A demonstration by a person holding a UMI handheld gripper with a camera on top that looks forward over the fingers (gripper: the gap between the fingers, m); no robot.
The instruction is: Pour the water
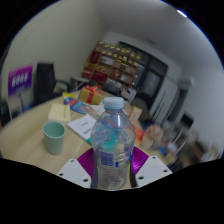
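Observation:
A clear plastic water bottle (112, 140) with a white cap and a blue-and-white label stands upright between my fingers. Both purple pads (88, 161) press against its sides, so my gripper (112, 165) is shut on it. The bottle is lifted above the wooden table (30, 135). A pale green cup (54, 137) stands on the table to the left of the bottle, a little beyond my fingers, open side up.
Papers, a colourful box (90, 95) and small items lie farther back on the table. Black chairs (45, 78) stand at the left. Shelves with boxes (118, 62) fill the back wall. More clutter lies to the right of the bottle.

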